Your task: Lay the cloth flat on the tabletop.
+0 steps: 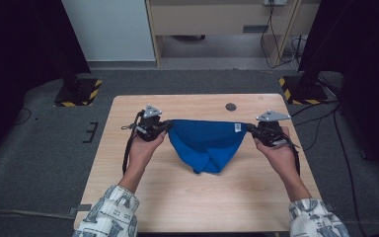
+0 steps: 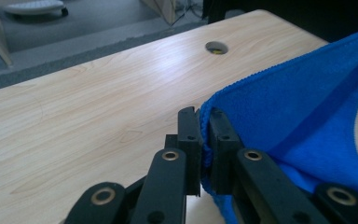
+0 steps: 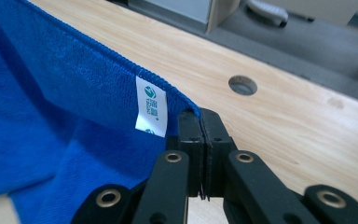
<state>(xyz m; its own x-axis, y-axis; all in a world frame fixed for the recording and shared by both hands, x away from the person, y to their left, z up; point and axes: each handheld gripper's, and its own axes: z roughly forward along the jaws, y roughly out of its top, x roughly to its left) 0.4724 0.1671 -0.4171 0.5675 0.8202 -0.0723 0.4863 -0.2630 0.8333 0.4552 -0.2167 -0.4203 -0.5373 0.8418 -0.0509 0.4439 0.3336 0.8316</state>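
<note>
A blue towel (image 1: 205, 143) hangs stretched between my two grippers above the wooden table (image 1: 177, 202), its lower part drooping onto the wood in a folded point. My left gripper (image 1: 165, 125) is shut on the towel's left corner; in the left gripper view the blue towel (image 2: 303, 116) edge is pinched between the black jaws of the left gripper (image 2: 204, 122). My right gripper (image 1: 250, 128) is shut on the right corner. In the right gripper view, the right gripper (image 3: 198, 120) clamps the blue towel (image 3: 51, 107) hem just beside a white label (image 3: 151, 104).
A round cable hole (image 1: 231, 106) sits near the table's far edge, behind the towel. Black stands with yellow-striped bases (image 1: 79, 93) flank the far corners on the grey carpet. A wooden desk frame (image 1: 217, 19) and cables lie beyond the table.
</note>
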